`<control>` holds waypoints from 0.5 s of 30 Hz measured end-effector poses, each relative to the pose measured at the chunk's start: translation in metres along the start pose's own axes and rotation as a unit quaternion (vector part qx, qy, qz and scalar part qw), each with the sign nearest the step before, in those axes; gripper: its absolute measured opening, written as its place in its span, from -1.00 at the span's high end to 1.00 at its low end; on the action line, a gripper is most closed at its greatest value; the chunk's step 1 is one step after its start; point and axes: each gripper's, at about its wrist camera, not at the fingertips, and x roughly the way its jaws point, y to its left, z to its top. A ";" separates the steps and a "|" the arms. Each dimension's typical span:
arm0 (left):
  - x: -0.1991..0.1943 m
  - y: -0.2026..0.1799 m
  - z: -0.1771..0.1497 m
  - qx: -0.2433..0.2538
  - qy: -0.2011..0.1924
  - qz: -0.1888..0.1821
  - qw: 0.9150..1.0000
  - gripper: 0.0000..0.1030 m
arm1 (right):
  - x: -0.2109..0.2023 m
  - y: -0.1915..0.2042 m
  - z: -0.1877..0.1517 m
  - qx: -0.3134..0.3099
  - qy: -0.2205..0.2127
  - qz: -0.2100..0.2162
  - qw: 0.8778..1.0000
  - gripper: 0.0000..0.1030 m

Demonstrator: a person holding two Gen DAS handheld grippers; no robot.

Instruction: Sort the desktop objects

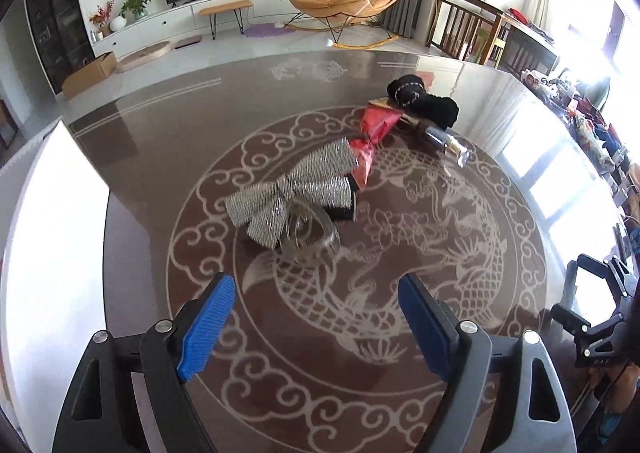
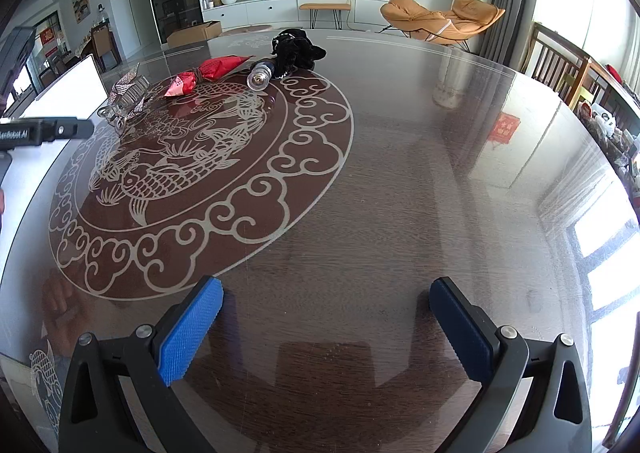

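A silver glitter bow (image 1: 288,193) lies on the round patterned table (image 1: 360,393), with a clear hair claw (image 1: 312,233) against its near side. Behind it lie a red foil packet (image 1: 372,137), a small glass bottle (image 1: 448,141) on its side and a black fabric piece with a bead chain (image 1: 424,97). My left gripper (image 1: 316,285) hovers just short of the bow, open, nothing between its blue pads. My right gripper (image 2: 326,293) is open over bare table. From there the bow (image 2: 128,93), packet (image 2: 208,71), bottle (image 2: 260,75) and black fabric (image 2: 296,47) lie far off at upper left.
A white board (image 1: 52,233) covers the table's left side. The right gripper's body (image 1: 592,317) shows at the right edge of the left wrist view. Wooden chairs (image 2: 560,61) stand beyond the table's right rim. A living room lies behind.
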 end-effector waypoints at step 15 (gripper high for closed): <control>0.071 -0.036 0.065 0.112 0.036 0.057 0.991 -0.94 | 0.000 0.000 0.000 0.000 0.000 0.000 1.000 -1.00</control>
